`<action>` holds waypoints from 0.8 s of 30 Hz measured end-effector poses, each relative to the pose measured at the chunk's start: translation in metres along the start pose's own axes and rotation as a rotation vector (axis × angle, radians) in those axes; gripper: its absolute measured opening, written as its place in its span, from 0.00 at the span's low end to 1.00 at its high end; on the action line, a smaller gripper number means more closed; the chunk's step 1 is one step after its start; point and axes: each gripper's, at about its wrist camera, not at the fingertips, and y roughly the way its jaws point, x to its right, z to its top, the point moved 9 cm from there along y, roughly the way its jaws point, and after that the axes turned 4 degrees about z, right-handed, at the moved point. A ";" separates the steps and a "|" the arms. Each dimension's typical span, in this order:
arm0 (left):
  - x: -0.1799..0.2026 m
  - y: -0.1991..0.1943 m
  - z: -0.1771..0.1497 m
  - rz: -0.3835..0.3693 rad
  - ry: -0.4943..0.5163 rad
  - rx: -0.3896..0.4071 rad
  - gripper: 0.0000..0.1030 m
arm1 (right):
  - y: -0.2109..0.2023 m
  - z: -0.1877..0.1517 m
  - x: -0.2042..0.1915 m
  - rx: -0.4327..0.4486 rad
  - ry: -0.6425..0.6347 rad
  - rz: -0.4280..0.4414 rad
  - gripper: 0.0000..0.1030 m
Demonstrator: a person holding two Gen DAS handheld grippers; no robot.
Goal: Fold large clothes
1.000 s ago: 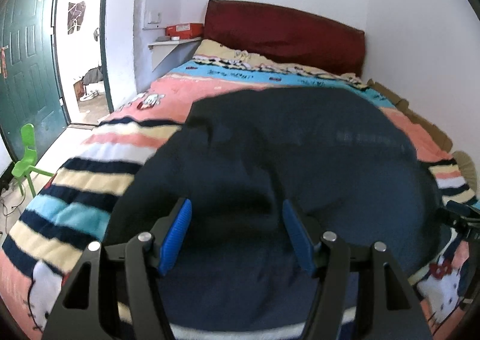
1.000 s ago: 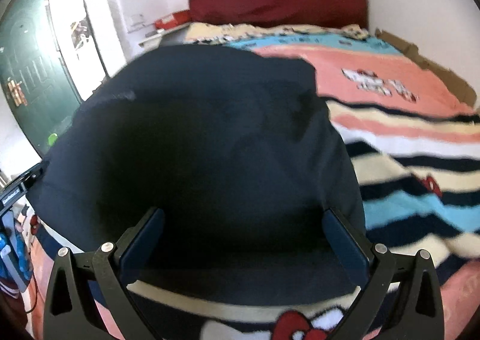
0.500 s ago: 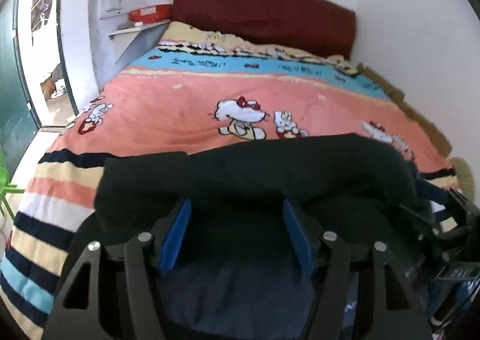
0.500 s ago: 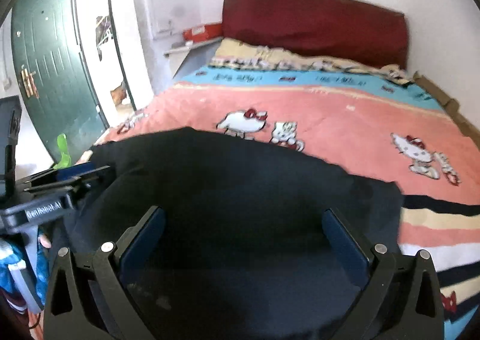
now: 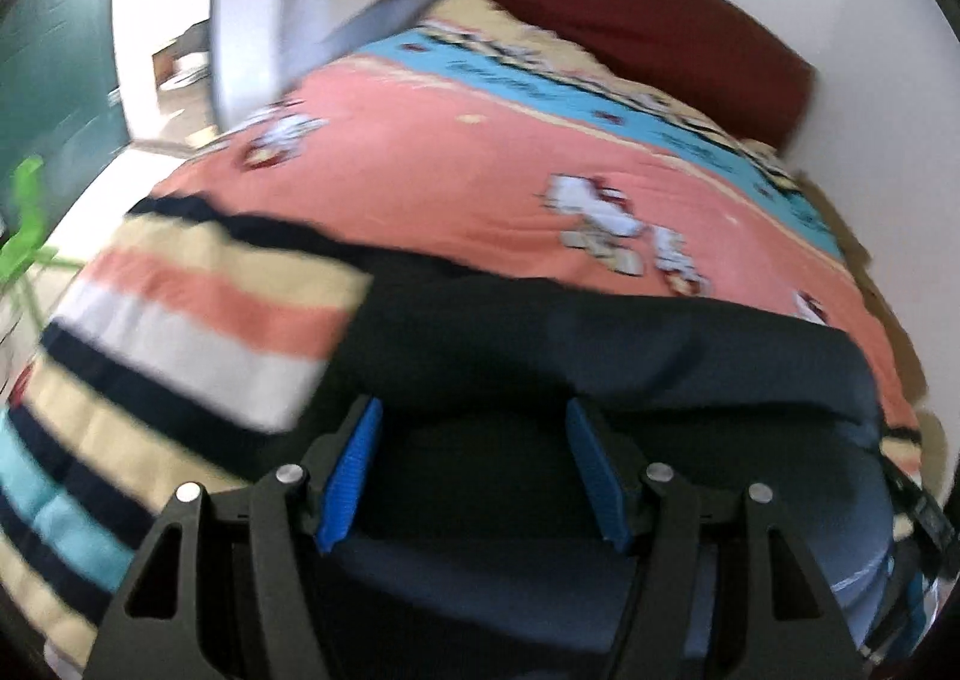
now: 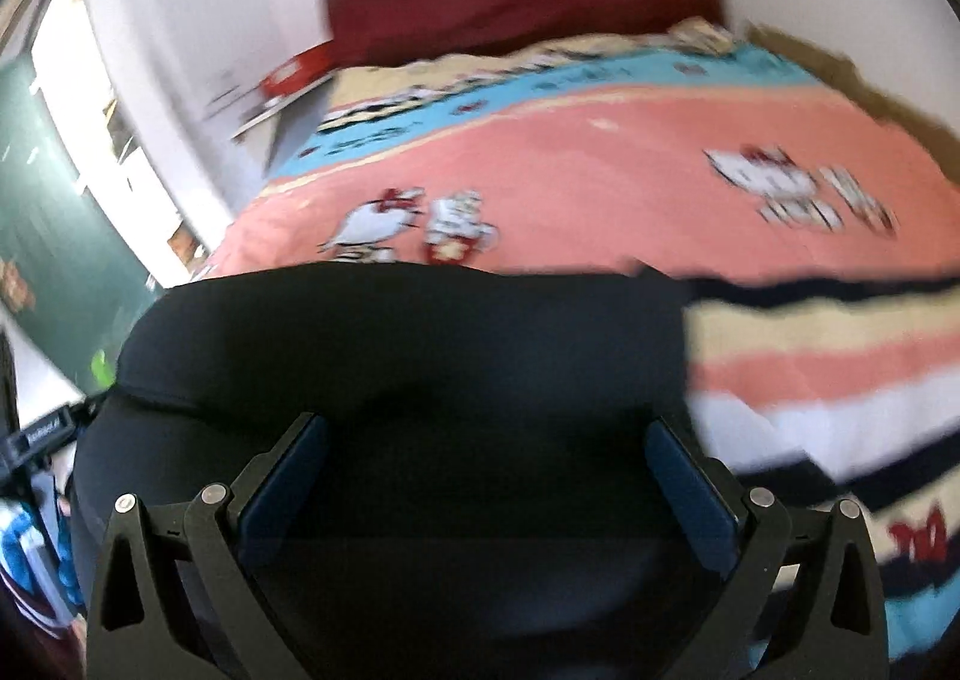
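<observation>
Dark navy cloth, the garment (image 5: 600,356), lies on the striped bedspread (image 5: 198,320) in the left wrist view, its long axis across the bed, running under and between the left gripper (image 5: 474,470), whose blue pads stand apart, pinching nothing visible. In the right wrist view, the garment (image 6: 408,356) likewise lies beneath the right gripper (image 6: 486,476), jaws spread wide.
</observation>
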 end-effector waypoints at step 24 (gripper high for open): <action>0.016 -0.271 -0.148 0.053 0.247 0.358 0.66 | -0.220 -0.150 -0.110 0.139 -0.224 -0.097 0.99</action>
